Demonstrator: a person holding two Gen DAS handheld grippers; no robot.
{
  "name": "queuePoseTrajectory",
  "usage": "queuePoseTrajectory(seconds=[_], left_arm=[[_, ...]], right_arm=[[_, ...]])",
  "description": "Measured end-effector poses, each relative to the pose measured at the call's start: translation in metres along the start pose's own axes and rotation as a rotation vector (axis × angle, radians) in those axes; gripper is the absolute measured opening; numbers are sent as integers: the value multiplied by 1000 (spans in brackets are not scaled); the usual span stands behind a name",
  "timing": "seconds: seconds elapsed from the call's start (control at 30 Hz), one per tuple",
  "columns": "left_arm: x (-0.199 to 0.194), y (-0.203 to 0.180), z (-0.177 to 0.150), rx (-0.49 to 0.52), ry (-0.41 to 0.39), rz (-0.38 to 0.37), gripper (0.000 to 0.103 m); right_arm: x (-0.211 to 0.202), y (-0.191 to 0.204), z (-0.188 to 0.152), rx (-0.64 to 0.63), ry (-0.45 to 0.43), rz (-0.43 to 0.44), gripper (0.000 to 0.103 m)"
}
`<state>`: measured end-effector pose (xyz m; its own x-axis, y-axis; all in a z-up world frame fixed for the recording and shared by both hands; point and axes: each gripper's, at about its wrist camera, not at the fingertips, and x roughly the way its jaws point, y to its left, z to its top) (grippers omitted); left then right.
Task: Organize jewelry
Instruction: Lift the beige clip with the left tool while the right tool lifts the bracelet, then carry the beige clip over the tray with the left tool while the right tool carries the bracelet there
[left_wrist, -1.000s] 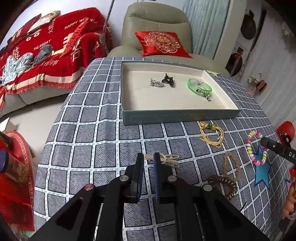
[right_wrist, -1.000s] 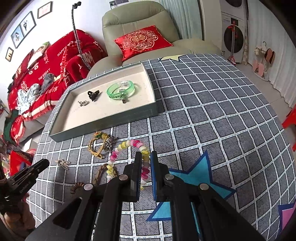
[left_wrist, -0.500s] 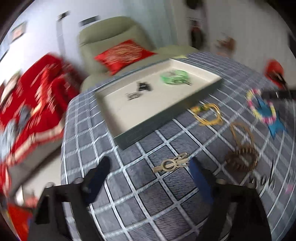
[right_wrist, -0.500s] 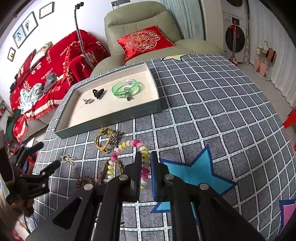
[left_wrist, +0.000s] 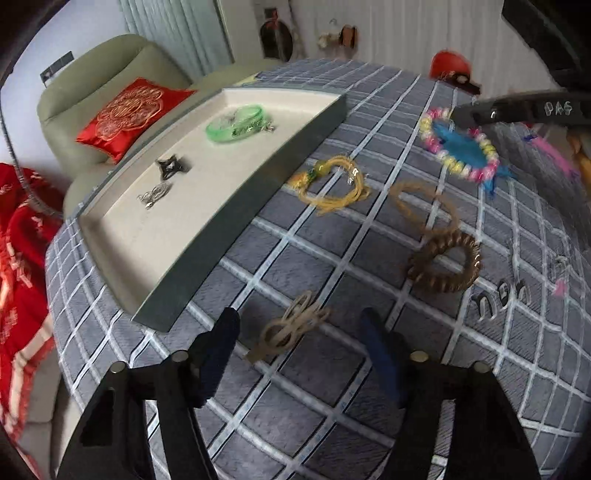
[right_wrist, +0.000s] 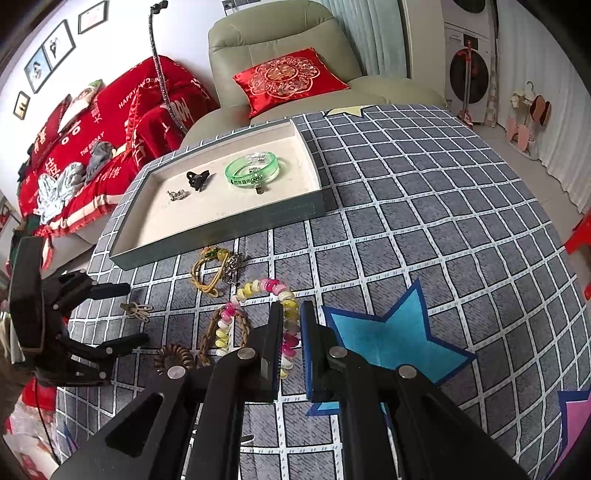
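Left gripper spread over the gold hair clip; right gripper clenched on nothing.

Left gripper (left_wrist: 299, 332): its jaws have just been narrowing but stand released, the gold hair clip (left_wrist: 291, 328) flat on the checked tablecloth (left_wrist: 332, 387) between them, untouched. Right gripper (right_wrist: 291, 325): jaws pressed together and empty, above the beaded bracelet (right_wrist: 258, 317). Beyond lie a brown spiral hair tie (left_wrist: 443, 266), a braided cord loop (left_wrist: 421, 206) and a yellow cord bracelet (left_wrist: 332, 184). Farthest, the tray (right_wrist: 218, 236) holds a green bangle (right_wrist: 253, 170), a black claw clip (right_wrist: 197, 179) and a small silver piece (right_wrist: 176, 194).
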<state>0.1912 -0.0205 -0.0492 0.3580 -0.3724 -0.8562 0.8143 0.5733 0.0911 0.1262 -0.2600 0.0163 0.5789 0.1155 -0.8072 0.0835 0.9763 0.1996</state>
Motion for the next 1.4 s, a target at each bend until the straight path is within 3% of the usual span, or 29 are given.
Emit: queuePoseTrajectory(seconds=[0.03, 0.13, 0.33, 0.77, 1.17, 1.27, 1.33, 1.37, 1.4], left_arm=[[2, 2, 1, -11, 12, -20, 78], [2, 6, 2, -56, 23, -85, 50], [-5, 1, -8, -85, 26, -65, 37], [-24, 1, -24, -294, -45, -4, 35], [-65, 24, 5, -416, -189, 56, 35], [-67, 32, 13, -443, -211, 58, 35], [-66, 34, 16, -453, -218, 57, 35], [-65, 35, 16, -456, -220, 55, 35], [-65, 34, 16, -457, -221, 52, 35]], right_arm=[[0, 0, 0, 0, 0, 1, 10], [-1, 0, -1, 3, -3, 7, 10], [-2, 3, 0, 0, -11, 21, 10], [-14, 12, 7, -9, -41, 54, 10], [-20, 20, 50, -19, -82, 118, 10], [-9, 15, 51, -53, -11, 123, 11], [2, 9, 43, -83, 40, 60, 22], [7, 5, 38, -91, 60, 25, 51], [12, -1, 31, -93, 72, 1, 73]])
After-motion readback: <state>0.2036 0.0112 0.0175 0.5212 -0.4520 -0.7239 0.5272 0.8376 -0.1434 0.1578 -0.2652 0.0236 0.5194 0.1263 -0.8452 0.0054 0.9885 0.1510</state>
